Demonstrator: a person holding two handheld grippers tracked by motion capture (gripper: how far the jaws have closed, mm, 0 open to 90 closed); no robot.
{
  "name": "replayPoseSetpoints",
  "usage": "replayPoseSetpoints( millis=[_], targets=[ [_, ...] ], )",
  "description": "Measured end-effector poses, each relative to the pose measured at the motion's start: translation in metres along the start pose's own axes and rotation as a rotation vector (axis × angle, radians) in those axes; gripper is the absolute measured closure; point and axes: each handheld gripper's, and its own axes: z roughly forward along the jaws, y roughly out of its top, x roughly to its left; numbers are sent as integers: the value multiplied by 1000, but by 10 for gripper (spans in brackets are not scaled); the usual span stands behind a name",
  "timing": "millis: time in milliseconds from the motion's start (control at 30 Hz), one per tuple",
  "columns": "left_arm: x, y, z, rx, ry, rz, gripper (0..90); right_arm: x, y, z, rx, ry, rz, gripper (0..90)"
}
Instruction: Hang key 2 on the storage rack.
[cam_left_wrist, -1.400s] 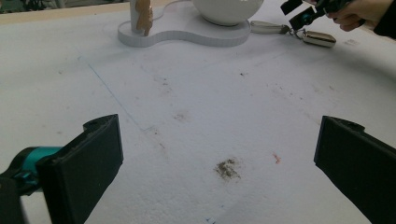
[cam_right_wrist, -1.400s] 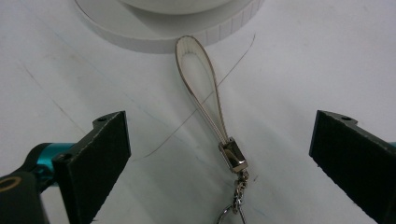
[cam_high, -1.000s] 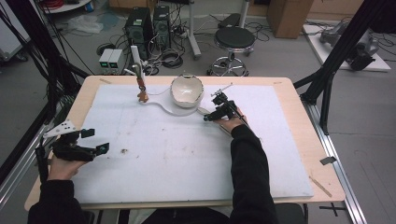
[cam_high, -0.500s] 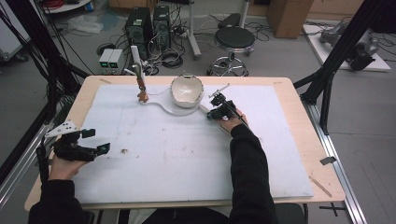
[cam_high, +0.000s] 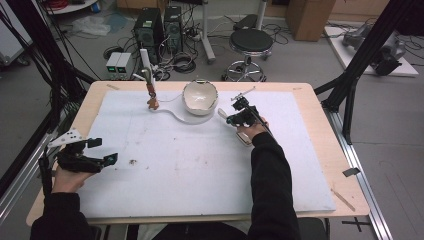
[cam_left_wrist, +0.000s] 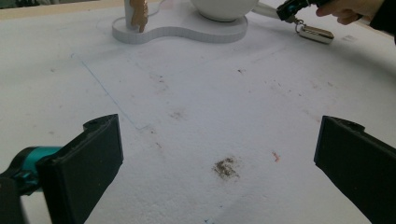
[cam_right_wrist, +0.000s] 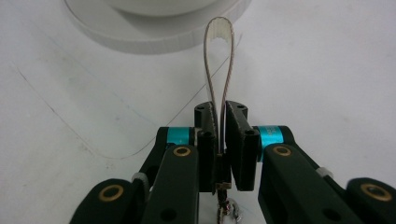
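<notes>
My right gripper (cam_high: 232, 119) (cam_right_wrist: 219, 114) is shut on a thin pale cord loop (cam_right_wrist: 219, 51), low over the board. The loop's free end points at the white curved base (cam_high: 175, 114) (cam_right_wrist: 140, 39) that carries a white bowl (cam_high: 200, 96). A silver metal tag (cam_left_wrist: 315, 33) hangs from the cord under this gripper. At the base's left end stands a short post with a brown piece (cam_high: 151, 100) (cam_left_wrist: 136, 14). My left gripper (cam_high: 104, 151) (cam_left_wrist: 219, 144) rests open at the board's left, jaws wide apart with nothing between them.
A white foam board (cam_high: 200, 170) covers most of the wooden table (cam_high: 315, 130). A small brown stain (cam_left_wrist: 226, 167) marks the board in front of the left gripper. Black frame struts (cam_high: 360, 65) rise at both sides of the table.
</notes>
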Motion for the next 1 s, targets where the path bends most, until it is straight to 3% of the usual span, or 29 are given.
replayPoseSetpoints(
  millis=[100,333,433,700,833,1000],
  targets=[
    [0,0,-1,-5,1,-1,17,-1,0,-10,-35,8,18,829],
    [0,0,0,0,1,1,17,6,2,-29,-97,-1,-8,829],
    [0,0,0,3,-1,-1,17,10,0,-39,-135,3,5,828],
    [0,0,1,9,0,-2,17,18,-3,-63,-218,20,-32,828],
    [0,-1,3,26,-7,-1,17,23,-4,-72,-234,11,-60,828],
    [0,-1,3,29,-6,-2,17,23,-6,-82,-260,21,-55,828]
  ],
)
